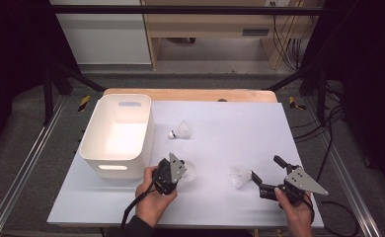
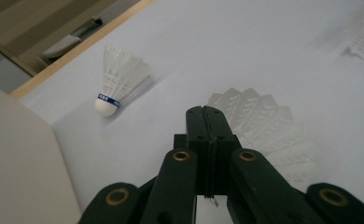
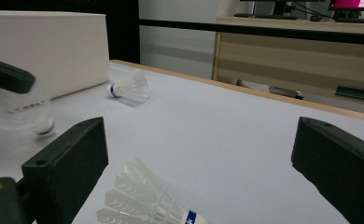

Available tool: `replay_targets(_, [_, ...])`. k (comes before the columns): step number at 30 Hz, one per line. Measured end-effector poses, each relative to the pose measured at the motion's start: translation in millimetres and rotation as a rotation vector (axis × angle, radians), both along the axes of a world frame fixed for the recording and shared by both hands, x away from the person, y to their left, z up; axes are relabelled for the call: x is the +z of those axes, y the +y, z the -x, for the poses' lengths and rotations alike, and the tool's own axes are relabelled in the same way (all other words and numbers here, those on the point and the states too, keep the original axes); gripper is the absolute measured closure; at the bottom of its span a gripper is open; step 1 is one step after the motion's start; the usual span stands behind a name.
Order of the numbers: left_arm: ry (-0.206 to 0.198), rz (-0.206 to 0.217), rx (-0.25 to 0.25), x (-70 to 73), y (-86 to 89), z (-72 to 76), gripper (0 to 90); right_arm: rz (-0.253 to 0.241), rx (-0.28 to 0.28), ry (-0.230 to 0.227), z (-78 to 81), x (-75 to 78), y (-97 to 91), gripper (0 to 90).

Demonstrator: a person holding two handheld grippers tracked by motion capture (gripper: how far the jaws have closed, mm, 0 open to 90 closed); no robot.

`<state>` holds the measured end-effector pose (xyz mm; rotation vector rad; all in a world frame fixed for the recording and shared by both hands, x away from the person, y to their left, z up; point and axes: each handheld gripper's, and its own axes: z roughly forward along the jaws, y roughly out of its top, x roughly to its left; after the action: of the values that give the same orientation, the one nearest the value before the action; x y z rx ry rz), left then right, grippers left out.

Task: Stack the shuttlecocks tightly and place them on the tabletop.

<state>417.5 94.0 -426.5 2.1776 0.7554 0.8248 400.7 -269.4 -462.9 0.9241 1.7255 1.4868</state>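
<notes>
Three shuttlecocks and one white bin sit on the desk; the bin looks empty, so sorting seems barely begun. The left gripper has its fingers pinched, probably on a shuttlecock beside the bin. The right gripper, fingers wide, flanks another shuttlecock; the third shuttlecock lies farther back.

I can read no text from here. The shuttlecock lying just beside the white bin carries a blue band with white lettering around its cork, but the letters are too small to make out. A similar blue band shows on the shuttlecock nearest me, equally unreadable.
</notes>
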Motion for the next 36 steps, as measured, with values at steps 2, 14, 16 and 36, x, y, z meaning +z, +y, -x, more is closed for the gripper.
replay_targets(2, [0.031, -0.031, -0.023, 9.5, 3.1, 11.6, 90.0, -0.001, -0.001, 0.001, 0.1, 0.0, 0.0, 3.8])
replay_targets(14, [0.246, 0.035, -0.217, -14.1, -67.1, -40.1, 79.0, 0.002, -0.013, 0.017, -0.3, -1.6, -2.5, 3.7])
replay_targets(16, [0.276, 0.059, -0.211, -23.8, -73.8, -48.4, 75.9, -0.001, -0.012, 0.020, 0.1, -1.4, -2.7, 3.6])
replay_targets(36, [0.112, 0.236, -0.262, -26.7, -62.3, -39.7, 46.2, 0.013, -0.015, 0.022, -0.2, -0.5, -3.3, 3.4])
